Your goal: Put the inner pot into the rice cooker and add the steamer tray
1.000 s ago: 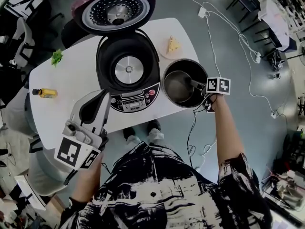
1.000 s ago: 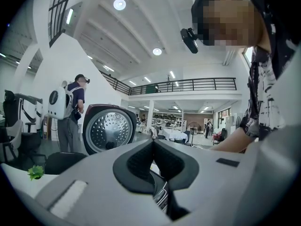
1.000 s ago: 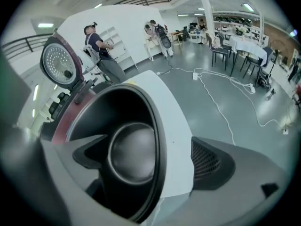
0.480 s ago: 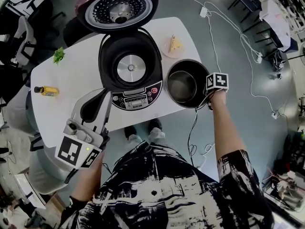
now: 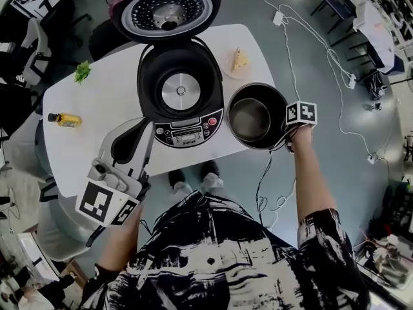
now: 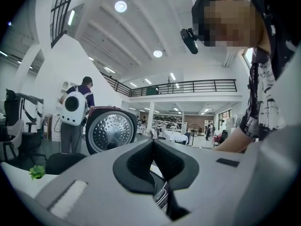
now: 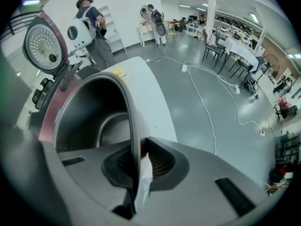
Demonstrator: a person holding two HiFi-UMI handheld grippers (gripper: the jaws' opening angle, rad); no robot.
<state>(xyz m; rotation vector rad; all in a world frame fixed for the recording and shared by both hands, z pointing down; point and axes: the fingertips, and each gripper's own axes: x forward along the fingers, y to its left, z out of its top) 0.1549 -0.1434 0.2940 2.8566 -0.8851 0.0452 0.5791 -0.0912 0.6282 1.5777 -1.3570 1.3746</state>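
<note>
The open rice cooker (image 5: 181, 92) stands mid-table, its lid (image 5: 169, 8) tipped back and its cavity bare. Right of it, at the table's near right edge, sits the dark metal inner pot (image 5: 250, 118). My right gripper (image 5: 284, 129) points steeply down and is shut on the pot's near right rim. In the right gripper view the pot's wall (image 7: 94, 117) runs straight between the pads of the right gripper (image 7: 138, 147). My left gripper (image 5: 147, 123) hovers level in front of the cooker, left of its control panel, shut and holding nothing. The left gripper (image 6: 152, 142) faces the lid (image 6: 110, 131).
A small plate with a yellow wedge (image 5: 239, 60) lies behind the pot. A green sprig (image 5: 82, 71) and a small yellow bottle (image 5: 64, 119) lie on the table's left part. Cables (image 5: 303, 37) trail over the floor on the right. Chairs (image 5: 32, 50) stand at the left.
My right gripper's jaws, open astride the pot's rim a second ago, have closed on the rim. The left gripper has not moved.
</note>
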